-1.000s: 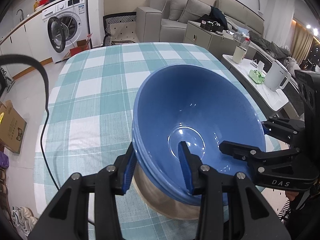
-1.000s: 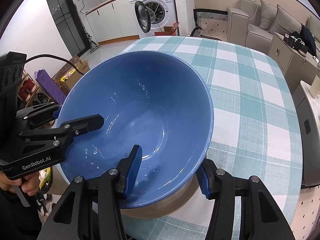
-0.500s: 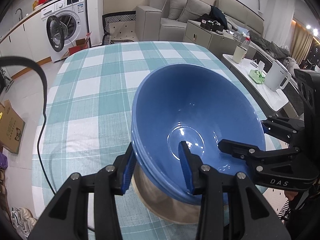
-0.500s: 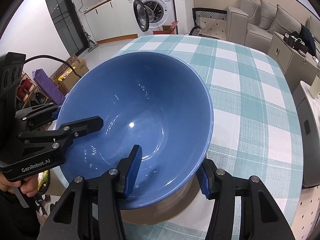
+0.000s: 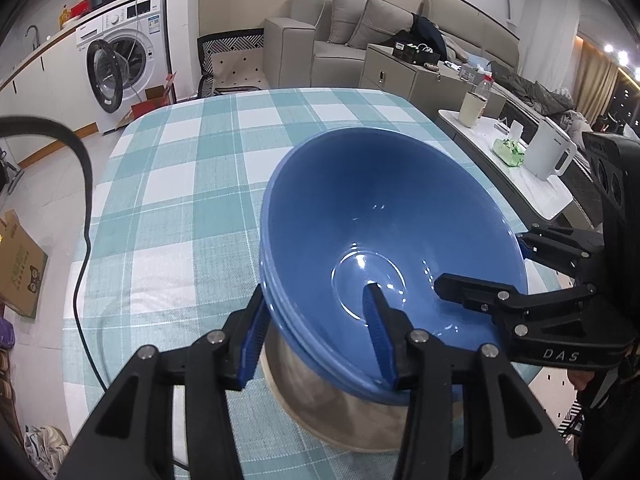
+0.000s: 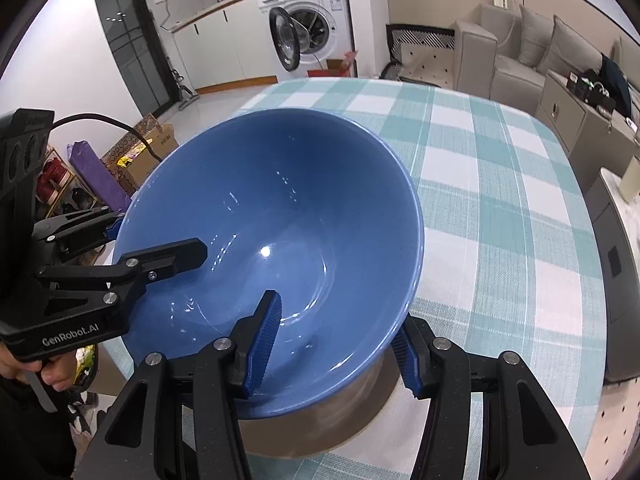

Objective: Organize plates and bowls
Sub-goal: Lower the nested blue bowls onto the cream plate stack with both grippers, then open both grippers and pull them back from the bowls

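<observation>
Stack of blue bowls (image 5: 384,240) sits nested in a steel bowl (image 5: 340,412), which rests on the checked tablecloth (image 5: 180,184) at the table's near edge. At least three blue rims show stacked at the left side in the left wrist view, so this reads as the nesting step of the sorting job, likely just completed.

Left gripper (image 5: 318,340) straddles the near-left rim of the blue bowls: one blue pad outside the wall, the other inside, reaching toward the bowl floor. Its jaws are opening, with the rim between them; the inner pad stands clear of the wall, so it looks like a release, not a hold (the outer pad's contact is hard to judge).

Right gripper (image 6: 334,344) straddles the rim on the side of the blue bowls opposite the left gripper, inner pad inside, outer pad outside just beside the steel bowl. Its jaws are also opening around the rim, with visible gaps on both sides.

Why two grippers: a wide, slippery bowl carried by opposite rim points stays level while lowered into the stack. Both letting go together avoids tipping.

Beyond the blue bowls the tablecloth is bare; washing machine (image 5: 120,64) and sofa (image 5: 360,24) lie far behind them.
</observation>
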A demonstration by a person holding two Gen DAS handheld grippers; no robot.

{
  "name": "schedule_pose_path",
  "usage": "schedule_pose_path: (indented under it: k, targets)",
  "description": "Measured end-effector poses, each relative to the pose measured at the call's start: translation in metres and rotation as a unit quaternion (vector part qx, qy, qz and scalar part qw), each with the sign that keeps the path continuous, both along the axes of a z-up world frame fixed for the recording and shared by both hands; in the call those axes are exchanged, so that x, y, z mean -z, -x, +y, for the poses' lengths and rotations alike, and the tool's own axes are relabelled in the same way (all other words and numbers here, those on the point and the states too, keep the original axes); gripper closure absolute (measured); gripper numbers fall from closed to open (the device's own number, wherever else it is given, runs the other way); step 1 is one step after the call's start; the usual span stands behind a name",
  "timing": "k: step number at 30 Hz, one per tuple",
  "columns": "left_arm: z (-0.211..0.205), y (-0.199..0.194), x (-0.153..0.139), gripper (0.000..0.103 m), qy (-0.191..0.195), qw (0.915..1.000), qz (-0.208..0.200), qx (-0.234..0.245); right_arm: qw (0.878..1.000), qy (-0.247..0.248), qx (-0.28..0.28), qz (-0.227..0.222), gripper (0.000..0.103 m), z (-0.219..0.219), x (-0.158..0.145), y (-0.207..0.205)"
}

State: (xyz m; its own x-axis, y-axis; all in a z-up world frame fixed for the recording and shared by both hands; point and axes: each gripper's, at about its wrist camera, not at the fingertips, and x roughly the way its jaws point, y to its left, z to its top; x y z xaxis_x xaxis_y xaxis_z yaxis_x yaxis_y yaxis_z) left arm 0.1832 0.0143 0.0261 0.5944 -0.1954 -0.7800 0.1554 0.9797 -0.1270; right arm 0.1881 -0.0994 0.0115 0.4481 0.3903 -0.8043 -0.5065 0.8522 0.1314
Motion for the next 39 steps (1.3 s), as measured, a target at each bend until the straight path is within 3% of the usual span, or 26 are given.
schedule_pose_path:
  k: [3,5,8,12,19,25,33,39]
  targets:
    - [0.003,0.01,-0.005,0.041,-0.006,0.9997,-0.022,-0.002,1.0,-0.006,0.002,-0.005,0.031,-0.007,-0.001,0.001]
    - [0.007,0.019,-0.007,0.033,0.002,0.9994,-0.034,-0.005,1.0,-0.012,0.005,-0.018,0.026,-0.015,-0.003,0.004]
    - [0.016,0.034,-0.009,0.01,0.021,0.9978,-0.059,-0.022,0.999,-0.037,0.009,-0.028,0.013,-0.029,-0.005,0.01]
    - [0.024,0.056,-0.009,0.001,0.036,0.9946,-0.094,-0.025,0.995,-0.077,0.009,-0.056,0.001,-0.046,-0.008,0.023]
    - [0.023,0.086,0.002,0.0,-0.003,0.9915,-0.121,-0.046,0.986,-0.092,-0.013,-0.135,0.0,-0.057,-0.011,0.066]
    - [0.02,0.109,0.01,0.0,-0.001,0.9883,-0.142,-0.055,0.978,-0.071,-0.031,-0.193,0.0,-0.054,-0.008,0.106]
    - [0.015,0.141,0.012,0.0,-0.018,0.9792,-0.185,-0.081,0.975,-0.072,-0.027,-0.207,0.0,-0.057,0.003,0.128]
    - [0.008,0.155,0.022,0.0,-0.025,0.978,-0.191,-0.079,0.972,-0.095,-0.002,-0.213,0.0,-0.07,0.01,0.14]
